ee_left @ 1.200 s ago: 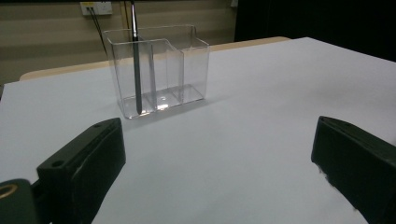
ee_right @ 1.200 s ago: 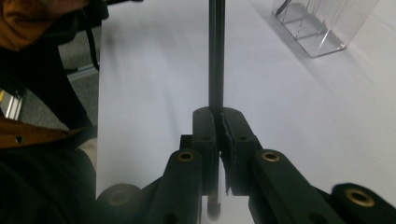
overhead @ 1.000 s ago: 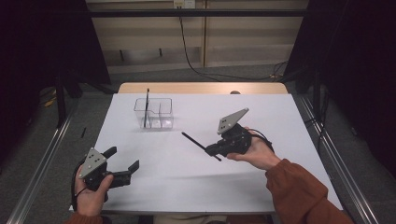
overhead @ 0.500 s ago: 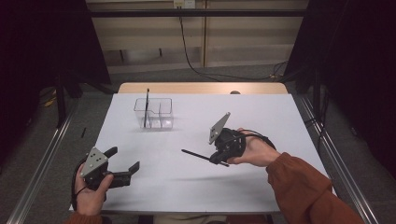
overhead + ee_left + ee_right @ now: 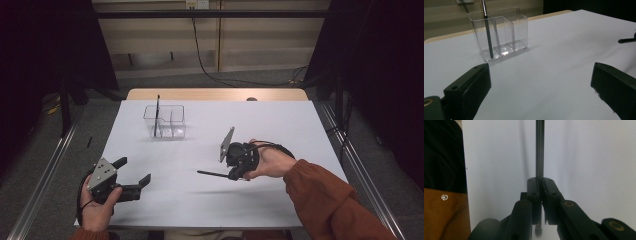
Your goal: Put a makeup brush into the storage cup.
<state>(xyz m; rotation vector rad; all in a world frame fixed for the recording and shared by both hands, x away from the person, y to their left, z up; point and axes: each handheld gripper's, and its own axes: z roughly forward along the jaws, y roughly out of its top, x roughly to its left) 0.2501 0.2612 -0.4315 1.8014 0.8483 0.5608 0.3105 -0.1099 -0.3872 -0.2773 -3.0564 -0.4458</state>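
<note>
A clear plastic organizer with compartments stands at the back left of the white table; one dark pen stands upright in its left compartment, which the left gripper view also shows as the pen in the organizer. My right gripper is rolled on its side above the table's middle, shut on a second dark pen that sticks out level to the left. The right gripper view has this pen running straight ahead between closed jaws. My left gripper is held open near the front left edge, nothing between its jaws.
The wooden table edge shows behind the white cover. Metal rails run along both sides on the floor, and a black cable hangs at the back wall. A person's orange sleeve comes in from the bottom right.
The right gripper has moved toward the front and rolled onto its side, so the held pen went from slanting to lying level, pointing left. The left gripper has stayed put.
</note>
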